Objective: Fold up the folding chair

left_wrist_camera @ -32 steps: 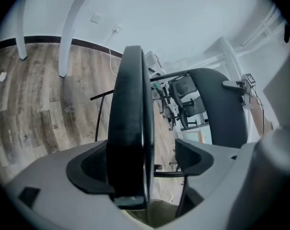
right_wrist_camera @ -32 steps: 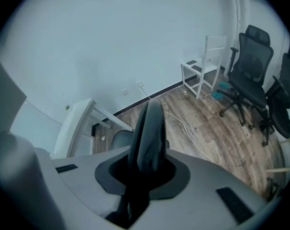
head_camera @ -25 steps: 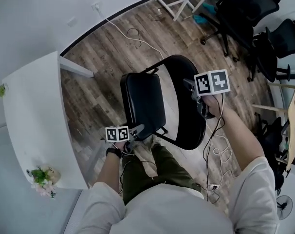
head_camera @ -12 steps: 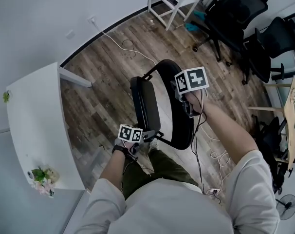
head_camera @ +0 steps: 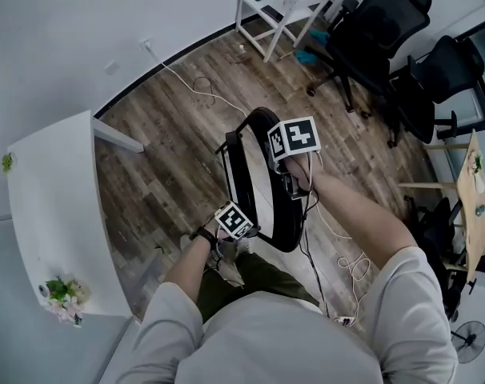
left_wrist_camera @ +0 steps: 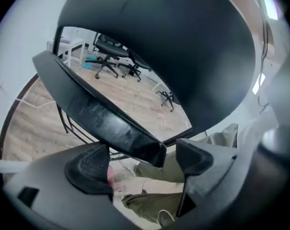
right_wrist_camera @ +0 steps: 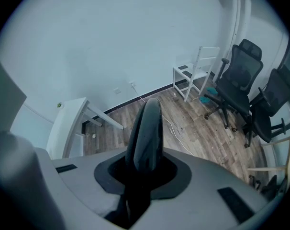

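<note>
Standing nearly folded on wood floor [head_camera: 158, 162] before person [head_camera: 282, 338]: folding chair [head_camera: 262, 214], seat [left_wrist_camera: 94, 114] tilting almost upright, just short of backrest [right_wrist_camera: 147, 123]. Left gripper [left_wrist_camera: 142, 164], jaws apart, cradling seat's front edge; right gripper [right_wrist_camera: 145, 171] pinching backrest's top rim, jaws opening.

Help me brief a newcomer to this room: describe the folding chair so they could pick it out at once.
Start at the white table and cross the wooden floor toward the black office chairs; the folding chair stands in between, right before the person. Unlike those wheeled chairs, it has a round black back, a flat black seat folded nearly against it, and thin legs.
</note>
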Action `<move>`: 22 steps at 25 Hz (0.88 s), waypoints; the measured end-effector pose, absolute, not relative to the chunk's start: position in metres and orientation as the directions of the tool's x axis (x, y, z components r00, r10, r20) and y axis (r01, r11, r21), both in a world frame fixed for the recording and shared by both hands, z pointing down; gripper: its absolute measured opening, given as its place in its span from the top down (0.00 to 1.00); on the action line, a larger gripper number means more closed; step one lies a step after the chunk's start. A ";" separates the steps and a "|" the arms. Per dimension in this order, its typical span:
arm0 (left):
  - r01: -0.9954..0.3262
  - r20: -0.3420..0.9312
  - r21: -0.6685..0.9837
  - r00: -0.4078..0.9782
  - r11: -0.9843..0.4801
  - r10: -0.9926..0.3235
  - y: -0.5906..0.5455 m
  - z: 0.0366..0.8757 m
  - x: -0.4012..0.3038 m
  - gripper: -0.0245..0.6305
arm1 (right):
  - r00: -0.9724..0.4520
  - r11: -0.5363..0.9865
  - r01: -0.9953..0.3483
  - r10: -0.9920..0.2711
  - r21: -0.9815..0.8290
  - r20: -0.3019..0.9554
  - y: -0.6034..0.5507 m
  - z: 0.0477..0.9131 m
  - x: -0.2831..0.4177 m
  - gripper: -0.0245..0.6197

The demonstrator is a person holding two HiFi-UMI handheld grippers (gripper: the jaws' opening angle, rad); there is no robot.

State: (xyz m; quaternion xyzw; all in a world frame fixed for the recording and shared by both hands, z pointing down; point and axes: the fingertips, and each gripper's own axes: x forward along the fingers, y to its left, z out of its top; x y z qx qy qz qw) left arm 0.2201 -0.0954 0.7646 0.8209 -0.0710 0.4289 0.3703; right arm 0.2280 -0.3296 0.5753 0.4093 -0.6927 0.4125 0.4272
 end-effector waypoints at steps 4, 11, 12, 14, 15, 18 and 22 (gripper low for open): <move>-0.331 0.792 0.436 0.583 -0.837 0.182 -0.109 0.763 0.236 0.32 | -0.306 0.302 -0.923 -0.204 -0.238 0.930 -0.329 0.575 0.226 0.83; -0.259 0.839 0.457 0.444 -0.851 0.315 -0.086 0.771 0.238 0.32 | -0.305 0.282 -0.927 -0.184 -0.247 0.934 -0.329 0.575 0.228 0.81; -0.247 0.841 0.453 0.438 -0.856 0.319 -0.086 0.772 0.239 0.32 | -0.305 0.280 -0.927 -0.182 -0.249 0.935 -0.328 0.576 0.229 0.82; -0.215 0.848 0.437 0.423 -0.873 0.319 -0.087 0.773 0.239 0.32 | -0.308 0.274 -0.928 -0.178 -0.253 0.935 -0.328 0.576 0.231 0.81; -0.205 0.850 0.428 0.423 -0.880 0.315 -0.088 0.770 0.239 0.32 | -0.309 0.270 -0.928 -0.176 -0.256 0.935 -0.328 0.576 0.231 0.81; -0.240 0.849 0.432 0.434 -0.869 0.302 -0.088 0.764 0.233 0.32 | -0.337 0.255 -0.920 -0.136 -0.296 0.932 -0.327 0.576 0.227 0.80; -0.366 0.819 0.438 0.539 -0.821 0.197 -0.088 0.730 0.220 0.32 | -0.393 0.335 -0.869 -0.020 -0.364 0.919 -0.322 0.574 0.213 0.74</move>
